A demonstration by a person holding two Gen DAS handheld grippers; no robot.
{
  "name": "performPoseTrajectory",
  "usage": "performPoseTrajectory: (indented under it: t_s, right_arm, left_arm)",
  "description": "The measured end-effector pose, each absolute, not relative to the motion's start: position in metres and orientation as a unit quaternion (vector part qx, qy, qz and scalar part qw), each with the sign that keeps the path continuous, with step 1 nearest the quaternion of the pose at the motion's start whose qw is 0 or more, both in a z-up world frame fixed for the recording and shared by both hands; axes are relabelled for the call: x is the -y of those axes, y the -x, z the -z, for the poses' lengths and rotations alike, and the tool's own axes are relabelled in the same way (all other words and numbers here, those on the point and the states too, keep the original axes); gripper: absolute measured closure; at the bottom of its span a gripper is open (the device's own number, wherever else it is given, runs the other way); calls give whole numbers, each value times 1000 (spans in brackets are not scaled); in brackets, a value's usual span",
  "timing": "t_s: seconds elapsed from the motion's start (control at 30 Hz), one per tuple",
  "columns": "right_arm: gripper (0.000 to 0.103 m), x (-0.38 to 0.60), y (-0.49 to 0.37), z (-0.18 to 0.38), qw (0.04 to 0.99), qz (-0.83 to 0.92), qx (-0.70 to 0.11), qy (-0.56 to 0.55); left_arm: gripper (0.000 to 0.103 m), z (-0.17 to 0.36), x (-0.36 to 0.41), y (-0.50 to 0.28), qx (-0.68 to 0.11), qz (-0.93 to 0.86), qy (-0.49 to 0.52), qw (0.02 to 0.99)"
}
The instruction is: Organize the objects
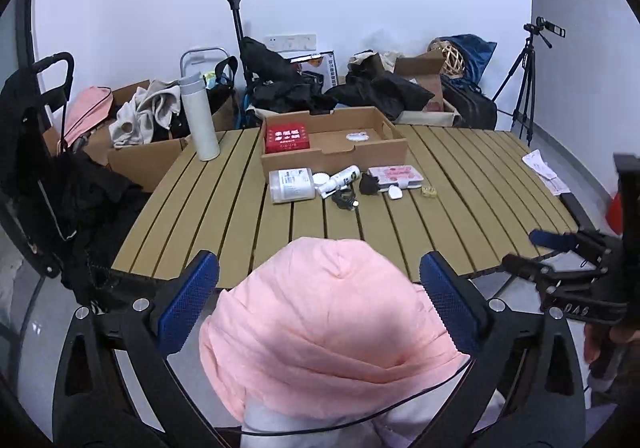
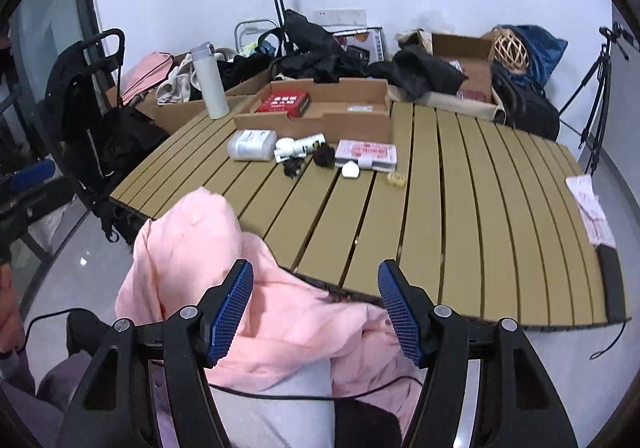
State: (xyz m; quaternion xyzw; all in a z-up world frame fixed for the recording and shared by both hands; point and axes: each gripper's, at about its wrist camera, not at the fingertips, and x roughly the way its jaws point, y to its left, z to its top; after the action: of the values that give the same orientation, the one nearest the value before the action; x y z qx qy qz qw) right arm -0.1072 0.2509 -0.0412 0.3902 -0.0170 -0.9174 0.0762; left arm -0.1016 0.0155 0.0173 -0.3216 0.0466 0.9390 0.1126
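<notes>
- Slatted table (image 1: 460, 183) held cardboard tray (image 1: 334, 151), white thermos (image 1: 199, 115) upright.
- Front of tray: white jar (image 1: 291, 185), tube (image 1: 340, 177), pink case (image 1: 394, 175), earbud case (image 1: 395, 193).
- Papers (image 1: 544, 171) at rt edge.

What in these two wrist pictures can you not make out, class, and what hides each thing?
- Near table edge, left wrist view: covered by the pink garment.
- Red box lettering, both views: too small to read.
- Floor of the cardboard tray, right wrist view: mostly hidden behind its front wall.
- Small black items by the white bottle: too small to identify.
- Right gripper, left wrist view: cut off by the edge.
</notes>
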Motion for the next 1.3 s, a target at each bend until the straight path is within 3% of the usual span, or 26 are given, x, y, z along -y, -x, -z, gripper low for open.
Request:
performPoseTrajectory:
  t_s: [0.2,0.57,0.73,0.93,1.13,1.3]
  right_arm:
    - [34,-255,108,47,73,920,25,-385]
    - [34,-271,168,67,80,917,29,-390]
    - [35,-277,215,87,86,909,42,-407]
    - [53,-281,283,116,96,897,65,-427]
    - [56,-275,340,142,94,890,74,-439]
    - [67,-262,366,162,81,889,60,-446]
  left_arm:
    - [3,-2,-23,115,-36,-930,342,130]
    - [7,37,-63,215,2,-913,380,150]
    - [27,73,-83,280,5,-895,422,145]
    - [44,125,-92,346,27,-860,492,135]
    - [53,158,-93,388,69,-832,534,133]
    - [64,165,-102,393,58,-833,535,132]
